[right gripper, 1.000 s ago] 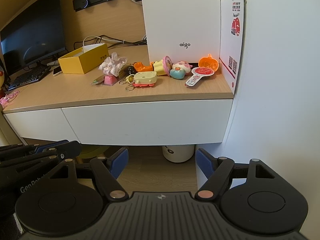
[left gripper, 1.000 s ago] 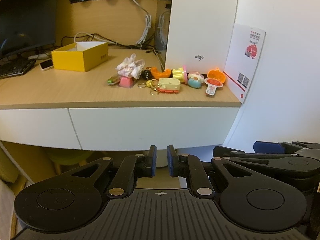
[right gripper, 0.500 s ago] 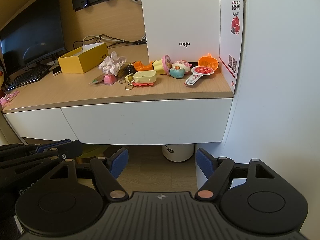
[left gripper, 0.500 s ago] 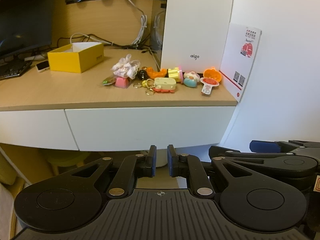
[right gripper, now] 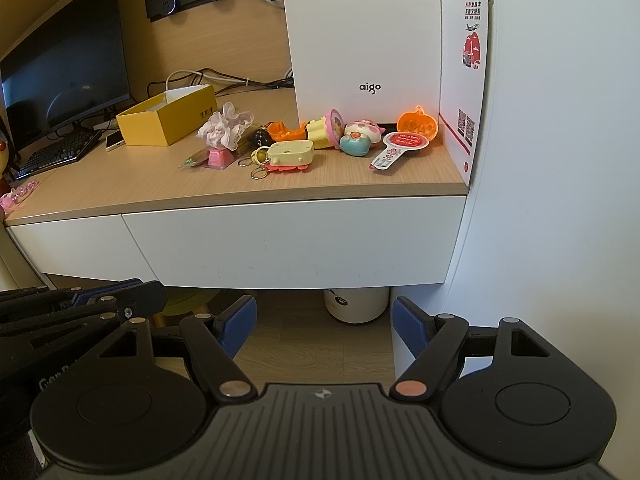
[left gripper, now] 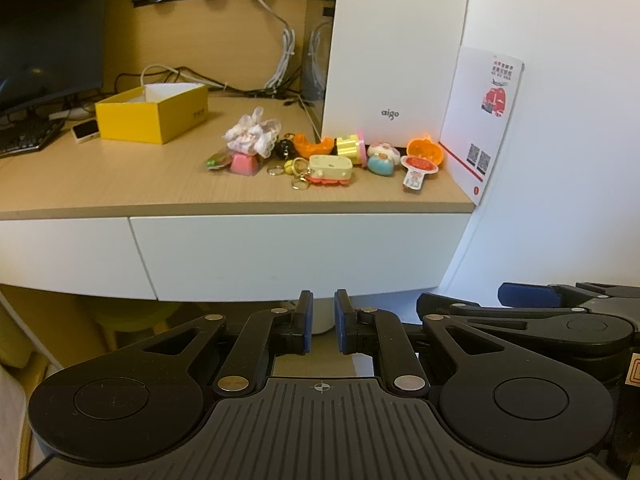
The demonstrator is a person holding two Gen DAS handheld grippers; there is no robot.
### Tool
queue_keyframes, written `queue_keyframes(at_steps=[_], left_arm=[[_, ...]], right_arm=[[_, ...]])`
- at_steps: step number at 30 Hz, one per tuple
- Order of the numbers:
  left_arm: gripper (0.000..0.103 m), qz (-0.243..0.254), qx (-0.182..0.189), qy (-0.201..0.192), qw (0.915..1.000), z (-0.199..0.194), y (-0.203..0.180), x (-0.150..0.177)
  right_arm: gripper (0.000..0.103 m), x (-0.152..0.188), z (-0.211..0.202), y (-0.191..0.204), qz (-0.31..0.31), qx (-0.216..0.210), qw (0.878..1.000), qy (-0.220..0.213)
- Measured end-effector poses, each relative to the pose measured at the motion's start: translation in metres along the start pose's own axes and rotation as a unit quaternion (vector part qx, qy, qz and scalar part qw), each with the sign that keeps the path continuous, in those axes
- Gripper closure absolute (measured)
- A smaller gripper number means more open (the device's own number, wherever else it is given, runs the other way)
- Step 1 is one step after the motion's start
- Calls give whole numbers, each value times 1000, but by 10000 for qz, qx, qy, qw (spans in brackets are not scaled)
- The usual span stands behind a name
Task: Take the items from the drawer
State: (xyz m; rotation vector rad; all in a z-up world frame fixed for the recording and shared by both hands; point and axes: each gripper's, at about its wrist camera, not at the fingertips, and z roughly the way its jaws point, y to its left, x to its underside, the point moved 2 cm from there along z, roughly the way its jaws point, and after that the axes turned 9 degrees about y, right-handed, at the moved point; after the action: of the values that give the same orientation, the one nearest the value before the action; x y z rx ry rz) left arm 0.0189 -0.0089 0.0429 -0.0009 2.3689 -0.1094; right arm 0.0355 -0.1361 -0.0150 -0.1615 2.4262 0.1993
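A white drawer front (left gripper: 296, 256) (right gripper: 296, 244) sits closed under the wooden desktop. On the desk lies a row of small toys and keychains: a white scrunchie on a pink block (left gripper: 252, 140) (right gripper: 224, 132), a cream cheese-shaped toy (left gripper: 330, 168) (right gripper: 290, 154), an orange pumpkin tag (left gripper: 425, 151) (right gripper: 417, 122). My left gripper (left gripper: 320, 322) hangs below and in front of the drawer, its blue pads nearly together with nothing between them. My right gripper (right gripper: 324, 324) is at a similar height, open and empty.
A yellow box (left gripper: 154, 114) (right gripper: 168, 120), a monitor (right gripper: 66, 80) and a keyboard (right gripper: 56, 156) stand at the left of the desk. A white aigo box (left gripper: 394, 52) and a leaflet (right gripper: 466, 76) stand by the right wall. A white bin (right gripper: 356, 306) sits on the floor under the desk.
Both views have drawn back slightly and drifted; the desk looks a little farther off. Neither gripper's jaw width has changed, and the drawer stays closed.
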Motion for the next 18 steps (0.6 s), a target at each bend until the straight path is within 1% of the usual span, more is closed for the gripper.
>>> queue_keyframes(at_steps=[12, 18], left_arm=[[89, -12, 15, 61, 10000, 6, 3, 0], [89, -42, -80, 157, 9998, 12, 6, -3]], right_arm=[[27, 1, 0, -2, 23, 23, 10000, -2], [27, -1, 1, -6, 119, -12, 9999, 11]])
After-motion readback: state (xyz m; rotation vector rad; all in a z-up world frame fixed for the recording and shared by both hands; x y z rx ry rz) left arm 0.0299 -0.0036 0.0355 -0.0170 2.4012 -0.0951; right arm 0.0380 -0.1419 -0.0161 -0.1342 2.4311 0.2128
